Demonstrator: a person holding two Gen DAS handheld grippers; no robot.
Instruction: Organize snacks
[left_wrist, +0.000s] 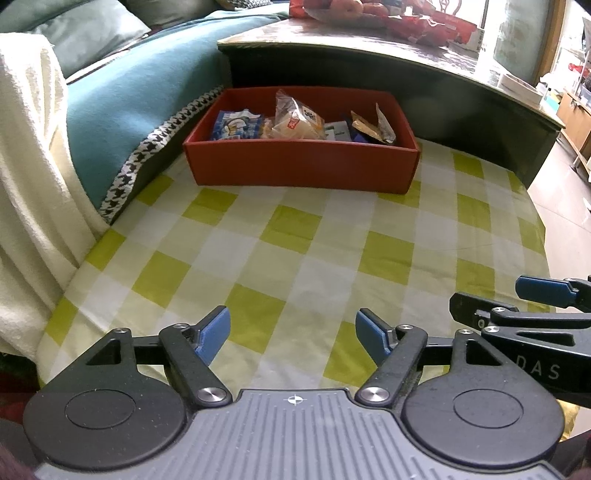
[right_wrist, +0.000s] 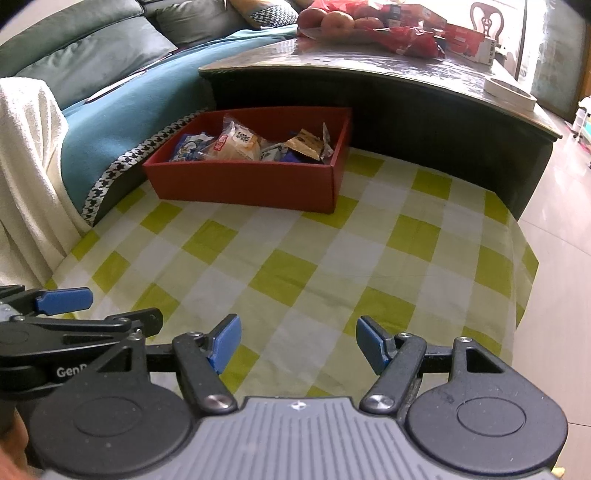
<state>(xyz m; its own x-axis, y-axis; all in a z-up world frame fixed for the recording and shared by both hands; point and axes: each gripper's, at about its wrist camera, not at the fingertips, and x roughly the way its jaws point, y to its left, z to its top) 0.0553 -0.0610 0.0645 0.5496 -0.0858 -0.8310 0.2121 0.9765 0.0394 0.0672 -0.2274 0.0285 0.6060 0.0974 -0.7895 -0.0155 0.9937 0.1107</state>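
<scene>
1. Hovering over our green-checked cloth (left_wrist: 295, 236), left gripper (left_wrist: 293, 334) and right gripper (right_wrist: 298, 341) gape, jaws parted, holding nothing.
2. We see the red box (left_wrist: 301, 166) at the far edge, snack packets (left_wrist: 295, 122) inside.

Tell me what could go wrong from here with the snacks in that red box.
1. The clear bun packet stands taller than the red box wall, so a nudge could tip it out.
2. The left tool and right tool sit close side by side; reaching together, they might collide.
3. The box rests on a loose checkered cloth, which could slide or bunch if dragged.
</scene>
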